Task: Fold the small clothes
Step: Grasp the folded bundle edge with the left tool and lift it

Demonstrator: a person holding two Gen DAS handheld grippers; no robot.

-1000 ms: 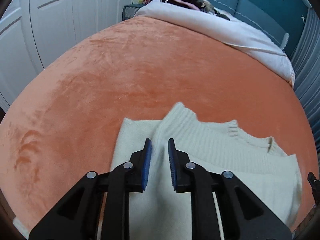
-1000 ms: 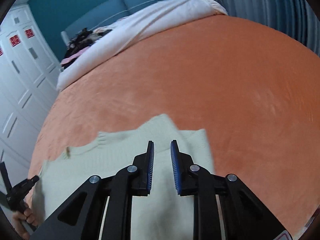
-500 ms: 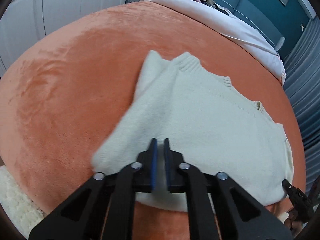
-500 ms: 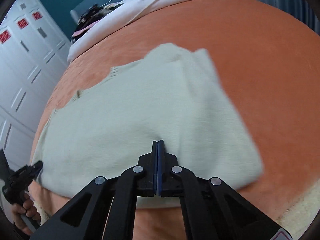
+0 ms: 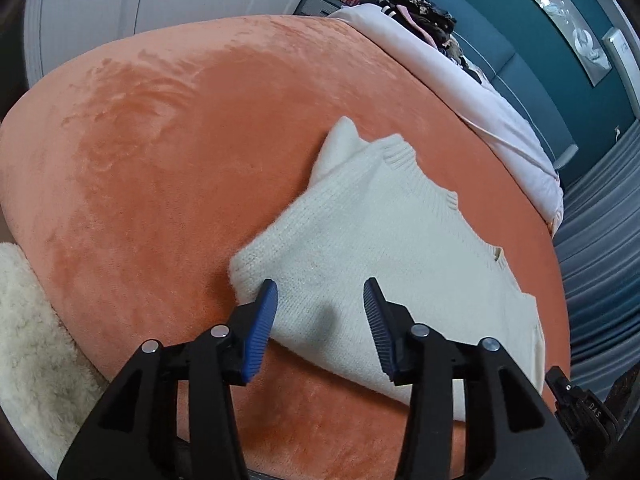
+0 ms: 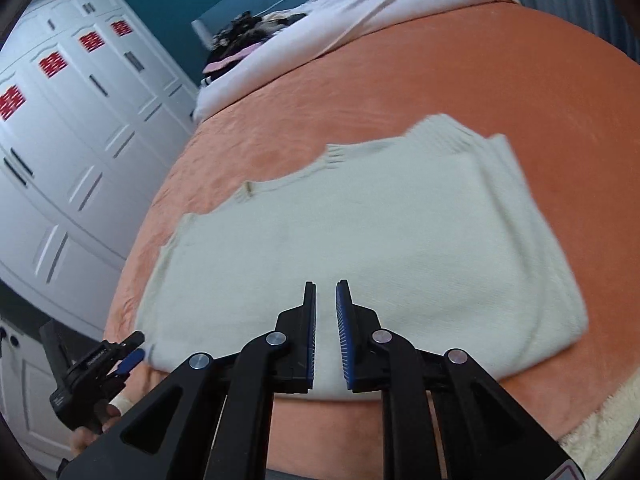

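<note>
A cream knit sweater (image 5: 384, 248) lies folded flat on the orange blanket (image 5: 180, 152), its near edge close to the bed's front. My left gripper (image 5: 320, 286) hovers over the sweater's near left corner. Its jaws are opening wide, with knit under the gap and the blue pads (image 5: 264, 316) not pressing on it. My right gripper (image 6: 326, 284) is over the near edge of the sweater (image 6: 360, 232). Its jaws are opening a narrow gap and pinch nothing. In the right wrist view the left gripper (image 6: 136, 346) shows at the sweater's left corner, held by a hand (image 6: 108, 412).
A white duvet (image 5: 472, 92) and a pile of dark clothes (image 5: 428, 12) lie at the head of the bed. White wardrobe doors (image 6: 72, 152) stand to the left, grey curtains (image 5: 600, 216) to the right. A fluffy cream rug (image 5: 28, 332) lies below the bed's front edge.
Both grippers drew back from the sweater's middle to its near edge and shut on it half a second ago. Both have since parted, the left one wide. The sweater now lies flatter.
</note>
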